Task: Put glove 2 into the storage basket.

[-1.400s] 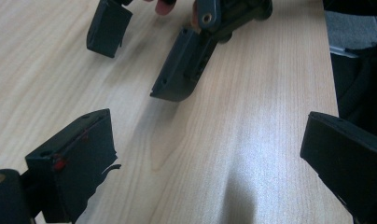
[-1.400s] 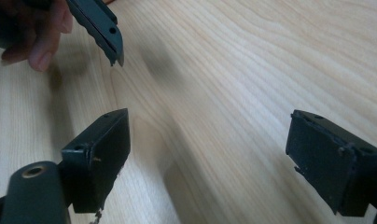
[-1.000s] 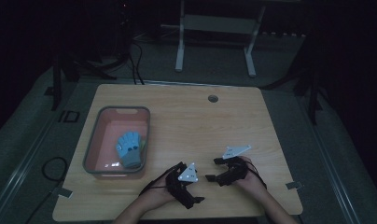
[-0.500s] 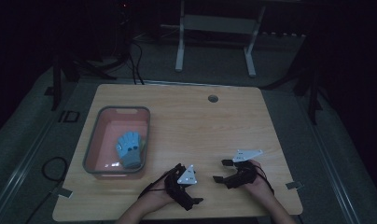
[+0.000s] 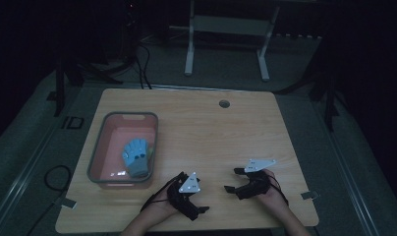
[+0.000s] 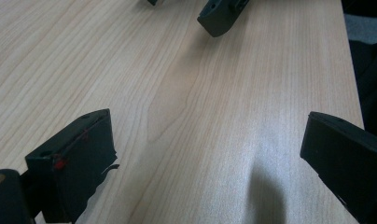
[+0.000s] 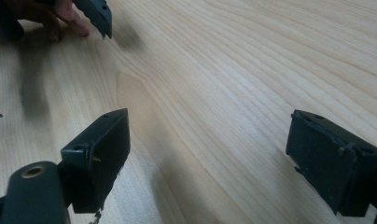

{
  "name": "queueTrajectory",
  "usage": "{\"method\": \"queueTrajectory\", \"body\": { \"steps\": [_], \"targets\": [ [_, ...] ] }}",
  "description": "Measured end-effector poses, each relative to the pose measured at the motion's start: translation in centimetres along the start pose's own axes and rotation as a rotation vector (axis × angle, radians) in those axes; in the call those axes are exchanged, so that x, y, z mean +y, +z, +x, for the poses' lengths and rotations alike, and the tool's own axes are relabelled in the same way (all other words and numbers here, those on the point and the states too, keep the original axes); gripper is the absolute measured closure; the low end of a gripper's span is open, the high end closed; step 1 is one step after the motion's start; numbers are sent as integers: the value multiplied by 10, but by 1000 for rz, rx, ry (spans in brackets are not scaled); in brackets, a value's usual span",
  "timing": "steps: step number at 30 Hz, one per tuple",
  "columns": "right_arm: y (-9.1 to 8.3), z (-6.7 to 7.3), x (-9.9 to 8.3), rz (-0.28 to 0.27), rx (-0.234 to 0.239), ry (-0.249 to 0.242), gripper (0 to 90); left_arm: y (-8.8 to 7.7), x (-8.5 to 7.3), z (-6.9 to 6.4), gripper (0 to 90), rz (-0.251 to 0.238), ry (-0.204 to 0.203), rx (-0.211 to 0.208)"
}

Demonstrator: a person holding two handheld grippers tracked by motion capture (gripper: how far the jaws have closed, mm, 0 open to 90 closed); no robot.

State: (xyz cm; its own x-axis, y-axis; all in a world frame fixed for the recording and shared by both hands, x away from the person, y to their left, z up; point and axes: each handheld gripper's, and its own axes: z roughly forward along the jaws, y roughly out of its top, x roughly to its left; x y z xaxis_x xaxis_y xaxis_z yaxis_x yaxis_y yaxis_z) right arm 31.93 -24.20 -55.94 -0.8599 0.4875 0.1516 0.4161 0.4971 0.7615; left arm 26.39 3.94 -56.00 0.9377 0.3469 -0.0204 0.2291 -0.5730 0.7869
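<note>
Both tools sit low over the near edge of the wooden table (image 5: pixel 211 123), the left gripper (image 5: pixel 202 209) and the right gripper (image 5: pixel 229 180) each with jaws spread wide and nothing between them. The blue glove (image 5: pixel 137 156) lies inside the red bin (image 5: pixel 99 150) at the table's left side, well apart from both. Judged step: reaching for the glove; the left gripper should swing over the bin rim, descend jaws apart, and pinch a raised fold of fabric rather than scrape the bin floor.
</note>
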Motion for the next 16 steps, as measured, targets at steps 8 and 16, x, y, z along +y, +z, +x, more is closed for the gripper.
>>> {"method": "queueTrajectory", "body": {
  "steps": [8, 16],
  "targets": [
    [-2, -4, -1, -16, -8, 17, 137, -2, -1, 1, 35, -17, -2, 3],
    [-2, -6, -1, -19, -15, 27, 138, -2, -1, 2, 35, -21, 0, 3]
  ]
}}
